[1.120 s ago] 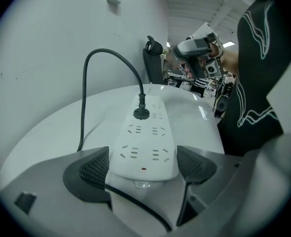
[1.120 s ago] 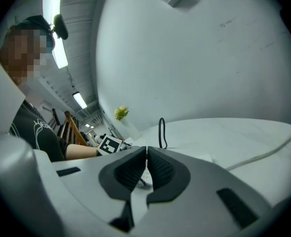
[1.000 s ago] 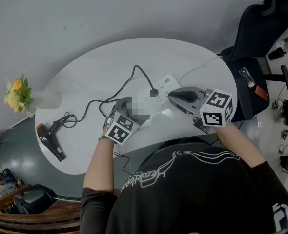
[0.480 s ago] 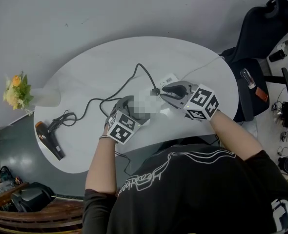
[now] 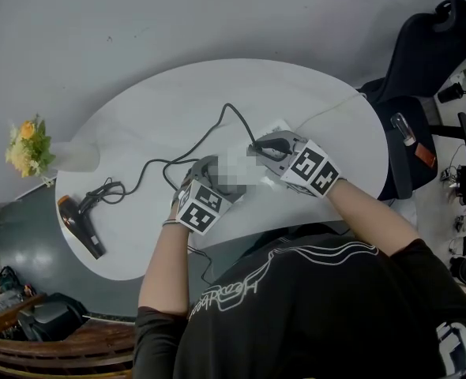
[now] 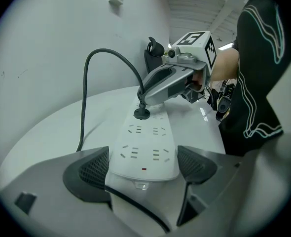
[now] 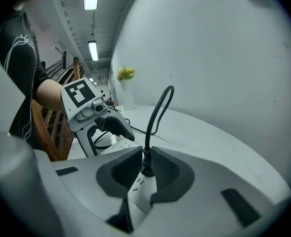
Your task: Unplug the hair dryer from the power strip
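The white power strip (image 6: 145, 152) lies on the white oval table (image 5: 138, 117). My left gripper (image 6: 143, 164) is shut on its near end, one pad against each long side. A black plug (image 6: 141, 113) stands in a far socket, and its black cord (image 5: 193, 144) runs left across the table to the black and orange hair dryer (image 5: 79, 226). My right gripper (image 7: 146, 162) is shut on that plug (image 7: 145, 169), just above the power strip (image 7: 139, 194). In the head view the two grippers, left (image 5: 211, 181) and right (image 5: 266, 145), face each other over the strip.
A vase of yellow flowers (image 5: 31, 152) stands at the table's left end. The strip's white lead (image 5: 328, 107) runs off the right edge toward a black office chair (image 5: 422, 61). Wooden furniture (image 7: 49, 132) sits behind my left arm.
My right gripper has moved left across the table onto the plug and now has its jaws around it. The left gripper has stayed on the power strip.
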`<control>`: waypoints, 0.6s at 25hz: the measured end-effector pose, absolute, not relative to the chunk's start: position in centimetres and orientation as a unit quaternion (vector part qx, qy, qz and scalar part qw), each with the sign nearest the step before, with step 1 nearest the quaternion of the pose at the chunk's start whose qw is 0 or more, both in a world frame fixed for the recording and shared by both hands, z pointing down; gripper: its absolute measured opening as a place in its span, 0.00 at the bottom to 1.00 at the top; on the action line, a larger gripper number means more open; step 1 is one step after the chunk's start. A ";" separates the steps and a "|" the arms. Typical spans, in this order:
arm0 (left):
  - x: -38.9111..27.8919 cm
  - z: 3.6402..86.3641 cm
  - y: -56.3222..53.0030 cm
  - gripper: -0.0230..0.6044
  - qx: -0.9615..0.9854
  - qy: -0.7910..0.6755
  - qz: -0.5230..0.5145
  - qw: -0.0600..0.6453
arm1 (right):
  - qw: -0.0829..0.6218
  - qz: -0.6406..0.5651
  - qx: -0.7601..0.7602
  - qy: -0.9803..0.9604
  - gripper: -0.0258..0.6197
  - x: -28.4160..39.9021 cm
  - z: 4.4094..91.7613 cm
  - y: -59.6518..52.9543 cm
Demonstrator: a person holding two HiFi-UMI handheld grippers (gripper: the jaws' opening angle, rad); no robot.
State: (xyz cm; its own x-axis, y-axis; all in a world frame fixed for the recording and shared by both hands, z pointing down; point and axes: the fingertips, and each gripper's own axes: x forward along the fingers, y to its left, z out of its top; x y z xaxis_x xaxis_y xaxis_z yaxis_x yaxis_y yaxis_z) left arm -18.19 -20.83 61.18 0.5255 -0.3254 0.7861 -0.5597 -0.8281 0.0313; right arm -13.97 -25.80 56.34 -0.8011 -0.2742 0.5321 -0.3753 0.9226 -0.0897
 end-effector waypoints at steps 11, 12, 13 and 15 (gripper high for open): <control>-18.3 61.1 -20.8 0.69 0.863 -0.259 0.411 0.142 | 0.273 0.082 0.172 -0.943 0.08 -14.0 56.3 -25.9; -18.3 61.1 -20.8 0.69 0.862 -0.259 0.412 0.142 | 0.270 0.091 0.170 -0.943 0.08 -14.0 56.3 -25.8; -18.2 61.1 -20.8 0.69 0.862 -0.258 0.412 0.142 | 0.267 0.100 0.169 -0.943 0.08 -13.9 56.3 -25.8; -18.2 61.1 -20.8 0.69 0.863 -0.258 0.410 0.141 | 0.263 0.104 0.173 -0.943 0.08 -13.8 56.4 -26.0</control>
